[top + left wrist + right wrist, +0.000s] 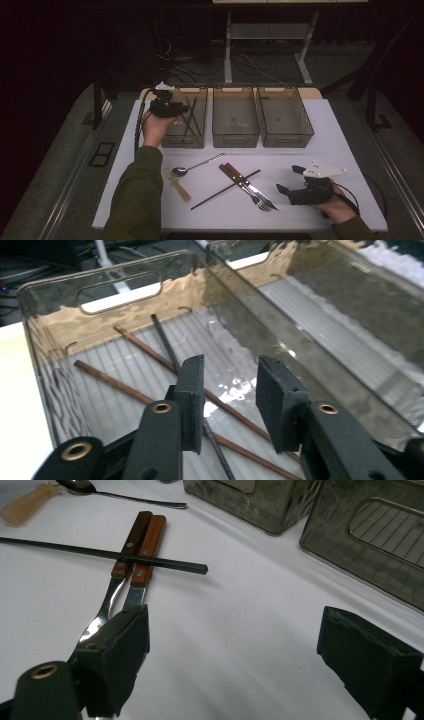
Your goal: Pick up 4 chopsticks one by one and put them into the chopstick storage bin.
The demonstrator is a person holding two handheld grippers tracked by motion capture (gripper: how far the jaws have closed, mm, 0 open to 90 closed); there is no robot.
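My left gripper (181, 107) hangs over the left smoky plastic bin (184, 140), at its near left corner. In the left gripper view its jaws (230, 395) stand open with nothing between the pads. On the bin floor below lie two brown chopsticks (115, 382) and a black chopstick (162, 337). My right gripper (290, 179) rests on the white table at the front right, open wide and holding nothing (235, 645). Just left of it lie a wooden-handled fork (117, 575) and knife (145, 560), with a black chopstick (75, 550) across their handles.
A middle bin (235, 137) and a right bin (287, 137) stand in a row beside the left one. A metal spoon (195, 166) and a small wooden spoon (177, 185) lie front left. The table's front edge runs just below the cutlery.
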